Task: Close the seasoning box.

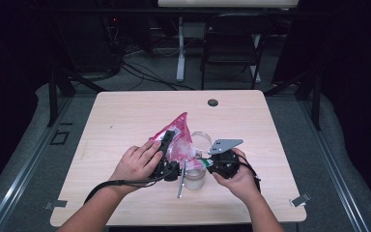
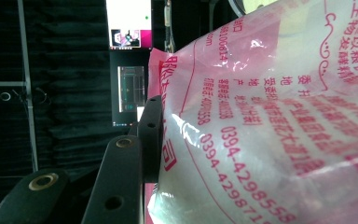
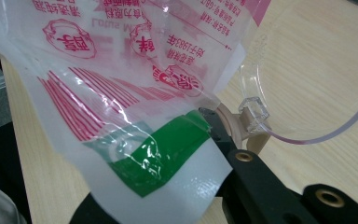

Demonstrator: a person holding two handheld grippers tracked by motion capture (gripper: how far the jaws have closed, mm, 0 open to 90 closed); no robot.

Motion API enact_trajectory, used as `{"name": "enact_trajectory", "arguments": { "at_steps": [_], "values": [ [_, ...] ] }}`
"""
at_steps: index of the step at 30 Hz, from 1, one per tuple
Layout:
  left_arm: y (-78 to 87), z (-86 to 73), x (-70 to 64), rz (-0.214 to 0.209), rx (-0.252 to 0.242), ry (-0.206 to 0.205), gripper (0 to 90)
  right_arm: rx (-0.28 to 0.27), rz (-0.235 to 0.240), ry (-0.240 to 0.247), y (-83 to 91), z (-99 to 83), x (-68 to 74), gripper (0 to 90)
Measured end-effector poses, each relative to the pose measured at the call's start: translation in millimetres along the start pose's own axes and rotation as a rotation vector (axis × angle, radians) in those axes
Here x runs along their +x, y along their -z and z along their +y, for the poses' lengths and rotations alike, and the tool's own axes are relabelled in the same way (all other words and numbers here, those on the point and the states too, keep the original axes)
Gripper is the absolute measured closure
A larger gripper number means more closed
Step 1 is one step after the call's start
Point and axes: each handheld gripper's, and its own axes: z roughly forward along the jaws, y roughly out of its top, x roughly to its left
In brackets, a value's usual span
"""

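both tools (image 1: 168, 145) (image 1: 207, 162) clamped on pink bag (image 1: 179, 130)

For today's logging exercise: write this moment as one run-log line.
left gripper: shut on bag | right gripper: shut on bag | bag: held above table

Lighting and image quality across the three views.
High view: the table (image 1: 125, 111) is evenly lit from above against dark surroundings, with soft short shadows under the hands; the picture is slightly soft overall; left gripper view: white glare streaks cross the pink printed bag (image 2: 270, 126), whose near print is blurred, and a bright screen (image 2: 129, 23) glows in an otherwise black background; right gripper view: bright and well exposed, with specular highlights on the bag's green band, sharp mid-frame, softer at the lower edge; the clear lid (image 3: 307, 93) catches faint rim reflections.
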Motion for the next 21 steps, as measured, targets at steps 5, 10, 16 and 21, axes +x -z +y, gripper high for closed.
{"name": "enact_trajectory", "arguments": {
  "at_steps": [5,10,16,21],
  "values": [
    [-0.3,-0.3,-0.9,0.009,-0.01,0.003,63.4,0.002,-0.002,0.001,-0.6,0.0,0.3,89.5],
    [0.2,0.1,-1.5,0.005,-0.002,0.004,63.3,0.006,-0.001,0.003,-0.9,-0.1,0.0,89.4],
    [0.1,0.6,-1.6,0.014,-0.009,-0.003,63.1,0.007,-0.002,0.003,-2.0,-0.5,0.1,89.4],
    [0.2,-0.7,-2.2,0.008,-0.005,0.006,63.1,0.006,-0.003,0.003,-1.9,-0.5,0.2,89.4]
  ]
}}
